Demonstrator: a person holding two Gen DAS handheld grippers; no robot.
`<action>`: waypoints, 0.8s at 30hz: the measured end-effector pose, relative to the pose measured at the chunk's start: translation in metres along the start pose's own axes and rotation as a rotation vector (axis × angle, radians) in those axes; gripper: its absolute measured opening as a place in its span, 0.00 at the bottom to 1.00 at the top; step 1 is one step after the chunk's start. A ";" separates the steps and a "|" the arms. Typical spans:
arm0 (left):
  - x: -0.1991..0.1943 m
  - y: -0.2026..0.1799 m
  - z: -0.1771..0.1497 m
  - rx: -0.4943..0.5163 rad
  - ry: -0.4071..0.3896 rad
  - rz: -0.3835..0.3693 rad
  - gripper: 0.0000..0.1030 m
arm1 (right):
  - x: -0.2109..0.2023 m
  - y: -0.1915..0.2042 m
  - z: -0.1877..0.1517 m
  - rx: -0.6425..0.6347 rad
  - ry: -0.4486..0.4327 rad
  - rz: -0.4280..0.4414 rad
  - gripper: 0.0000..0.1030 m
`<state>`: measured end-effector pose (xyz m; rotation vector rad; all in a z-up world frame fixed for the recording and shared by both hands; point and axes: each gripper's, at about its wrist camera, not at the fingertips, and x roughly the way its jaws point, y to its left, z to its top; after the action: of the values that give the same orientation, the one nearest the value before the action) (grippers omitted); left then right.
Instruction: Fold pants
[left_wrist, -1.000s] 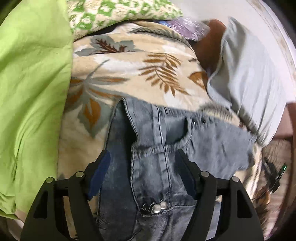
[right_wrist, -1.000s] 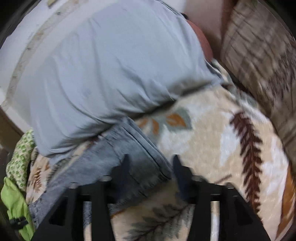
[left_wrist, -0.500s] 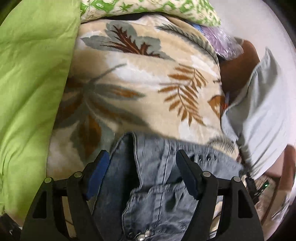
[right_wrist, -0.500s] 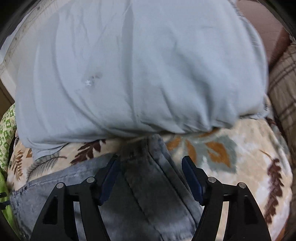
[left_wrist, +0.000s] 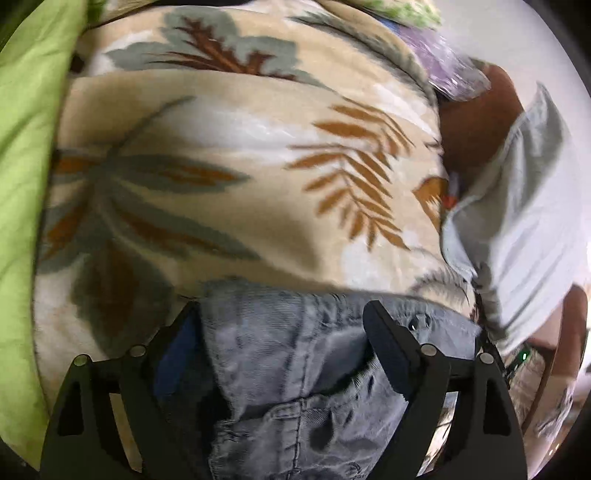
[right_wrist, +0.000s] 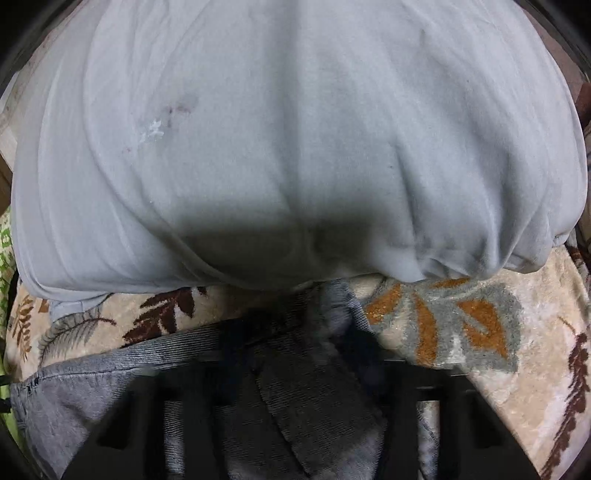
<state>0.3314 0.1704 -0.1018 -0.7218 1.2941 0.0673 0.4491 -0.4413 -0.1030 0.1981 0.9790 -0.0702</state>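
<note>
The jeans (left_wrist: 295, 362) lie on a blanket (left_wrist: 229, 199) with a leaf pattern, near a grey pillow (right_wrist: 288, 147). The left tool (left_wrist: 284, 332) is wide and its jaws are opening, with the jeans' upper edge between them, not pressed. The right tool (right_wrist: 295, 339) is blurred; its jaws are closing on a fold of the jeans (right_wrist: 306, 391).

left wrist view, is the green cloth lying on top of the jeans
No, the green cloth lies off to the left on the blanket's edge, apart from the jeans.
</note>
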 end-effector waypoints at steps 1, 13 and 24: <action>0.001 -0.003 -0.002 0.019 -0.005 0.014 0.82 | -0.001 0.000 -0.001 -0.007 0.007 -0.003 0.16; -0.034 -0.032 -0.044 0.227 -0.228 0.178 0.10 | -0.065 -0.010 -0.019 0.016 -0.100 0.016 0.13; -0.104 -0.074 -0.117 0.416 -0.444 0.213 0.10 | -0.164 -0.007 -0.046 0.036 -0.176 0.038 0.13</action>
<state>0.2324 0.0872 0.0131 -0.1923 0.9110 0.1192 0.3189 -0.4440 0.0076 0.2397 0.7992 -0.0693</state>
